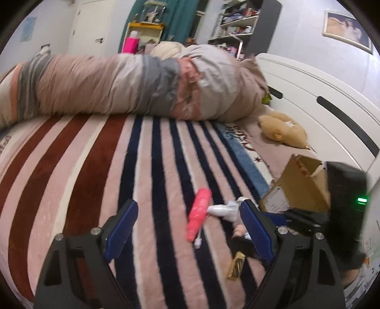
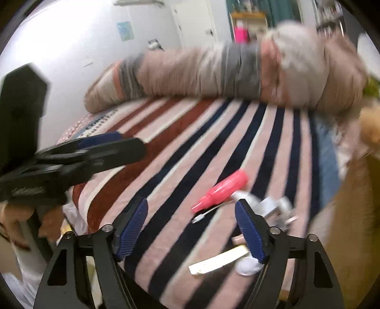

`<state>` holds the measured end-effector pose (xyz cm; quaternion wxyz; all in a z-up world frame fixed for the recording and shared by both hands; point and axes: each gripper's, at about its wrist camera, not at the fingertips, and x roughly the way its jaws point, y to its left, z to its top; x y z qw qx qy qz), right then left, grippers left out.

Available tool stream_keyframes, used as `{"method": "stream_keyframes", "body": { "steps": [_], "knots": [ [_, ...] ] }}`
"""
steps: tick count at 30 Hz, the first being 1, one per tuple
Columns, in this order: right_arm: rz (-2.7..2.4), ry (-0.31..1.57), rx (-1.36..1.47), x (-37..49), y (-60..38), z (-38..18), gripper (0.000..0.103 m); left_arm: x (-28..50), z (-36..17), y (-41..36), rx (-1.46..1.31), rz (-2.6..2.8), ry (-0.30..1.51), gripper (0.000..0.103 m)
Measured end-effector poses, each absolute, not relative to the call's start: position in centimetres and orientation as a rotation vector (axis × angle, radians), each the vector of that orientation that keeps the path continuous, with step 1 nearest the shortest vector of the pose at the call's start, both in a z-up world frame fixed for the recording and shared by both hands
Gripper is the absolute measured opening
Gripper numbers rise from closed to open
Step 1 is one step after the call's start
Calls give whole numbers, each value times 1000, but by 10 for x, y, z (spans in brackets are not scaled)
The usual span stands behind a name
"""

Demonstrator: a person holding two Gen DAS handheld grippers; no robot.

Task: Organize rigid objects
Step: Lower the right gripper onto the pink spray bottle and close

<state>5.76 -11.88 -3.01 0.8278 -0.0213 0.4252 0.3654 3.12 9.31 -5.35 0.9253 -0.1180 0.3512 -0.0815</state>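
Observation:
A pink plastic bottle-shaped object lies on the striped bedspread, with a white cable plug at its near end. A white figure and a gold wrapped bar lie beside it. My left gripper is open and empty, with the pink object between and just ahead of its fingers. In the right wrist view my right gripper is open and empty above the pink object, a pale flat bar and silver items. The left gripper shows at the left there.
An open cardboard box stands at the right on the bed. A rolled quilt lies across the far side. A tan plush toy sits near the white headboard. Shelves stand behind.

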Motion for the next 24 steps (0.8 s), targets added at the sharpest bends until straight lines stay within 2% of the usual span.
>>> {"method": "stream_keyframes", "body": {
  "steps": [1, 5, 9, 15, 17, 24],
  "knots": [
    [767, 933, -29, 66, -112, -43, 61, 31, -58, 96, -247, -163, 725, 86],
    [713, 1001, 33, 96, -96, -83, 53, 36, -73, 106, -251, -147, 746, 86],
    [660, 1033, 120, 120, -91, -110, 51, 42, -82, 110, -239, -133, 759, 86],
    [609, 1081, 118, 145, -76, -132, 48, 46, -88, 113, -224, -140, 769, 86],
    [590, 1095, 116, 152, -72, -140, 38, 46, -90, 114, -220, -144, 773, 86],
    [709, 1093, 61, 141, -54, -138, 33, 47, -92, 120, -221, -143, 781, 86]
  ]
}}
